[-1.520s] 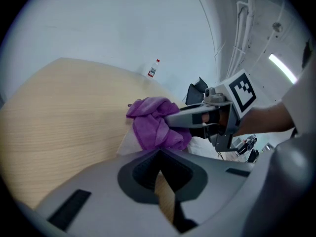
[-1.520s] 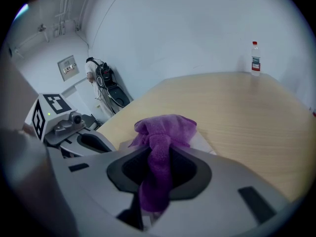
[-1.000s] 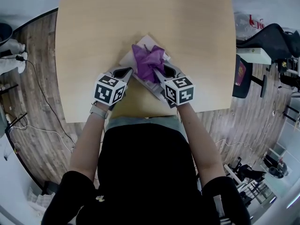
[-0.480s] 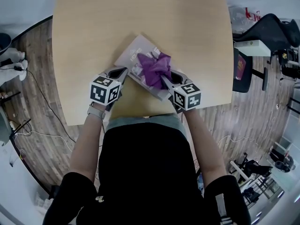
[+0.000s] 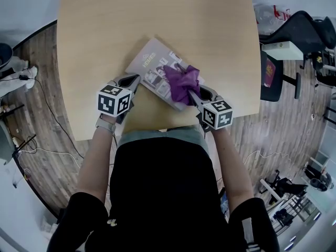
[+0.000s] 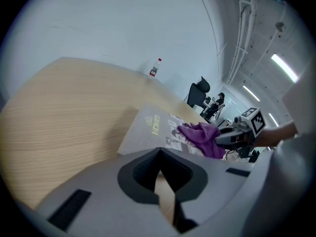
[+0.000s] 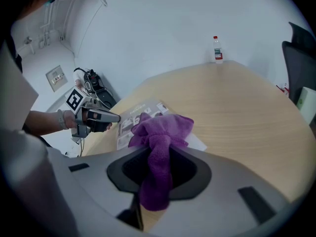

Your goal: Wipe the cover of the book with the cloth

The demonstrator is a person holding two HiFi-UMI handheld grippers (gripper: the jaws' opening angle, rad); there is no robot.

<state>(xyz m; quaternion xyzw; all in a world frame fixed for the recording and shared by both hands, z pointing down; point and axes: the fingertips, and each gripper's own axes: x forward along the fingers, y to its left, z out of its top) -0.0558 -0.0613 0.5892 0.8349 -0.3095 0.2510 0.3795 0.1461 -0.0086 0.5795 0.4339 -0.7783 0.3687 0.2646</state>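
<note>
A grey book (image 5: pixel 151 66) lies at an angle on the wooden table (image 5: pixel 157 14). In the left gripper view the book (image 6: pixel 150 128) sits just ahead of my jaws. My right gripper (image 5: pixel 194 92) is shut on a purple cloth (image 5: pixel 182 82), which is bunched on the cover's near-right part. The cloth (image 7: pixel 160 144) hangs between the right gripper's (image 7: pixel 157 174) jaws, over the book (image 7: pixel 140 113). My left gripper (image 5: pixel 136 79) is shut with nothing in it, at the book's near-left edge. I cannot tell if it touches. Each gripper view shows the other: the left gripper (image 7: pixel 101 117) and the cloth (image 6: pixel 201 135).
A small bottle (image 7: pixel 216 49) stands at the table's far end, and it appears as the bottle (image 6: pixel 155 68) in the left gripper view. A black office chair (image 5: pixel 296 33) and a white box stand to the right of the table. Cables (image 5: pixel 37 93) lie on the floor at the left.
The right gripper has dragged the cloth across the cover toward the right and nearer to me, uncovering more of the book. The left gripper has stayed by the book's edge.
</note>
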